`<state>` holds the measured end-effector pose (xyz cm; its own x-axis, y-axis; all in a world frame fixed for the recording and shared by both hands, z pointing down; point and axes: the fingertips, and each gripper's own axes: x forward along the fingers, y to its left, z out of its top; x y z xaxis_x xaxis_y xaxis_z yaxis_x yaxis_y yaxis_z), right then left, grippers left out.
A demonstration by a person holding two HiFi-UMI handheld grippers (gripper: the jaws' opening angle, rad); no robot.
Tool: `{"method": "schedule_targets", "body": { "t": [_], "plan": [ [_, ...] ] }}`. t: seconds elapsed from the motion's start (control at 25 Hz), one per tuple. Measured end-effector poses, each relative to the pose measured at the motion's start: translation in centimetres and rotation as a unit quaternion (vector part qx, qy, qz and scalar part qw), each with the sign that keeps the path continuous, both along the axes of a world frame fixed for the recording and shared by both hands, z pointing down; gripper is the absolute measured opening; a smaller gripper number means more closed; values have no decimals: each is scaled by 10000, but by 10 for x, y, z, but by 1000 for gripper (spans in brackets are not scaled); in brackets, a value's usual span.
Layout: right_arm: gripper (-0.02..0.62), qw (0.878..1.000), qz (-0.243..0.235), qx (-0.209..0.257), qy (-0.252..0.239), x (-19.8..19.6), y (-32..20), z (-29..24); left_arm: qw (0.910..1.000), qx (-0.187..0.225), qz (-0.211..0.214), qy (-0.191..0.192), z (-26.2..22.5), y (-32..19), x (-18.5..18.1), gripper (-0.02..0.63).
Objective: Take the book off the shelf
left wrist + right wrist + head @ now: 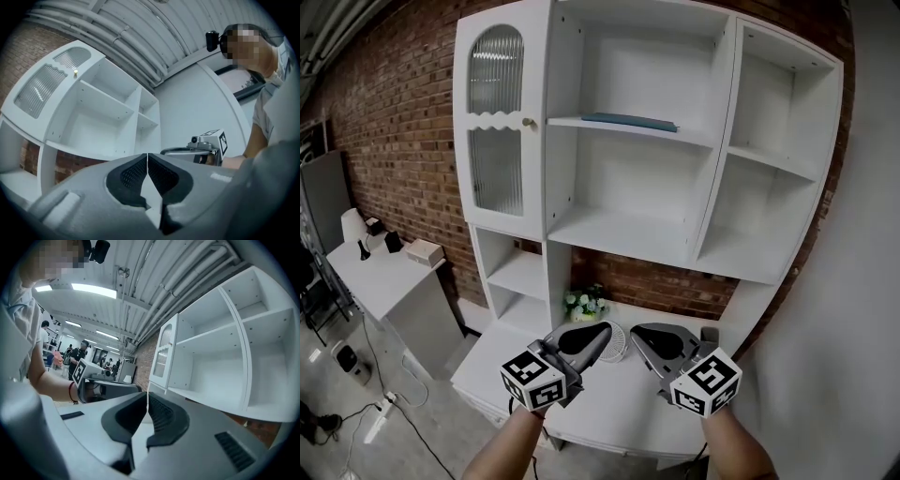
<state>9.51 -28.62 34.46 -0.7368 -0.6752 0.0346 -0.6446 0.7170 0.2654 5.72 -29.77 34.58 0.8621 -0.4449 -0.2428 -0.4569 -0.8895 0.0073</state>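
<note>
A thin blue book point(628, 121) lies flat on the upper middle shelf of a white shelf unit point(727, 141). Both grippers hang low in front of the unit's counter, far below the book. My left gripper point(607, 328) is shut with nothing between its jaws, and its tips meet in the left gripper view point(148, 154). My right gripper point(634, 330) is also shut and empty, its tips touching in the right gripper view point(147, 393). The two point toward each other, close together.
A small pot of flowers point(584, 304) and a round white object point(615, 342) sit on the counter point(609, 403) behind the grippers. A glass-fronted cabinet door point(494, 131) is at the left. A low white side table point(380, 272) with small items stands at far left.
</note>
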Motion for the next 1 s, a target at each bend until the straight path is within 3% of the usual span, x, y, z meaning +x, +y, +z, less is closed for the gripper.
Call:
{"method": "schedule_targets", "body": {
  "t": [0.4,1.0],
  "plan": [
    [19,9958,124,529,731,-5,-32,-52,9985,513,144,-157,-53,-27,-4,11],
    [61,9857,293,951,1356,-16,-62,-98,9962,811,296,-91,-93,-51,-1,22]
  ]
}}
